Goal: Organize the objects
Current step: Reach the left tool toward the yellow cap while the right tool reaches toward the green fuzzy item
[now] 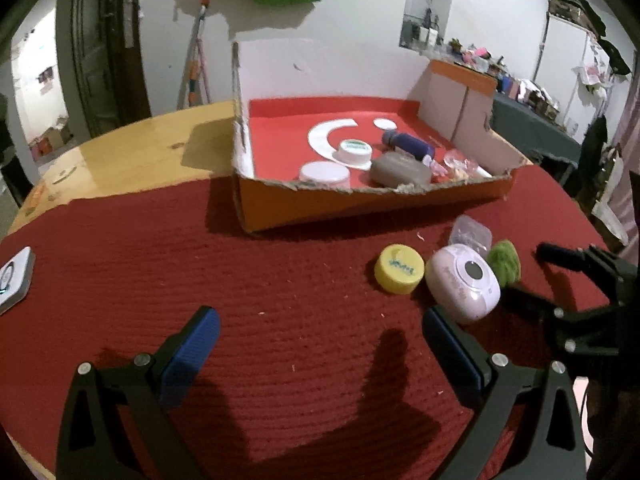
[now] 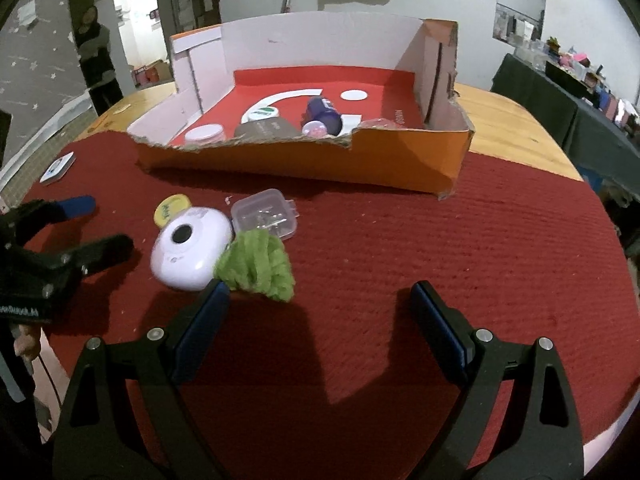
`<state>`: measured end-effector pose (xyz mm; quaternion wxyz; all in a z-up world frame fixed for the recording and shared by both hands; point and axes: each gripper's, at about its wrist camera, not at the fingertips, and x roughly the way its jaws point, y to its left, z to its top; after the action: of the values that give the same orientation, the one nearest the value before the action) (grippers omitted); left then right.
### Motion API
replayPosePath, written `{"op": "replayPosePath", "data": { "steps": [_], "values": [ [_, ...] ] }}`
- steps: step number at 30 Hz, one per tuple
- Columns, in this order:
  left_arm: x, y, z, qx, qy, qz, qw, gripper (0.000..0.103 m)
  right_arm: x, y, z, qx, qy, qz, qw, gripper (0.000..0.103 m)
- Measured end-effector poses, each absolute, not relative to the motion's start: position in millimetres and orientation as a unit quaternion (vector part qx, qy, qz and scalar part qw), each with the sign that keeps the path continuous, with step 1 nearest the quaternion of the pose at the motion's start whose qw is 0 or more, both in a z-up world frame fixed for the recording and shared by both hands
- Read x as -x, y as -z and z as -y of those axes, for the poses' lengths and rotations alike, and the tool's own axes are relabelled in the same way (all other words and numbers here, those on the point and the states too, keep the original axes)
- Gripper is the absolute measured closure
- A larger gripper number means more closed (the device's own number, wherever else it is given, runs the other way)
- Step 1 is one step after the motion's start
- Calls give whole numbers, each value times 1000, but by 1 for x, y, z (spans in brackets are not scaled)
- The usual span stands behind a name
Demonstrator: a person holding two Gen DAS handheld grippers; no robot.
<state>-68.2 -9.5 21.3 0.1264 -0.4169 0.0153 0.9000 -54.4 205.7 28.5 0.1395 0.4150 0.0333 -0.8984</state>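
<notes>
Four loose things are sitting in a cluster on the dark red woven mat (image 2: 400, 240), in front of the torn orange cardboard box (image 2: 304, 160), which is already holding several items.

- The left gripper (image 1: 320, 332) is hovering low over the mat with its blue-padded jaws spread wide and nothing between them; the cluster is lying just ahead and to its right.
- The round yellow plastic lid (image 1: 399, 269) is lying flat, just beside the case. It is looking light, stiff and shallow, so I judge a pinch across its rim would be safest.
- The pale lilac rounded plastic case with a dark round button (image 2: 191, 249) is sitting next, touching the green bundle. Its smooth domed shell is probably slippery; gripping across its narrower sides seems wise.
- The fuzzy green yarn bundle (image 2: 256, 266) is resting just ahead of the right gripper's left finger. It is looking soft and light, so it should squash and hold easily in the middle.
- The small clear plastic hinged box (image 2: 266, 213) is lying behind the bundle, probably light and brittle.
- The right gripper (image 2: 320, 300) is likewise standing wide apart and empty.
</notes>
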Motion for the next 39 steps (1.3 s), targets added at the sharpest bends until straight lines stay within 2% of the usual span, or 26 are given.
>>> {"op": "replayPosePath", "data": {
  "steps": [8, 18, 31, 35, 39],
  "values": [
    [82, -18, 1, 430, -891, -38, 140, 0, 67, -35, -243, -413, 905, -4, 101, 11],
    [97, -17, -14, 437, -882, -84, 153, 0, 72, -40, -251, -411, 903, 14, 120, 11],
    [109, -19, -8, 440, -883, -73, 145, 0, 78, -35, -243, -420, 895, 7, 153, 11],
    [104, -21, -13, 435, -881, -73, 168, 13, 80, -36, -237, -417, 895, -5, 159, 13],
    [100, -21, -17, 434, -880, -79, 176, 21, 82, -35, -228, -419, 892, -24, 169, 23]
  ]
}}
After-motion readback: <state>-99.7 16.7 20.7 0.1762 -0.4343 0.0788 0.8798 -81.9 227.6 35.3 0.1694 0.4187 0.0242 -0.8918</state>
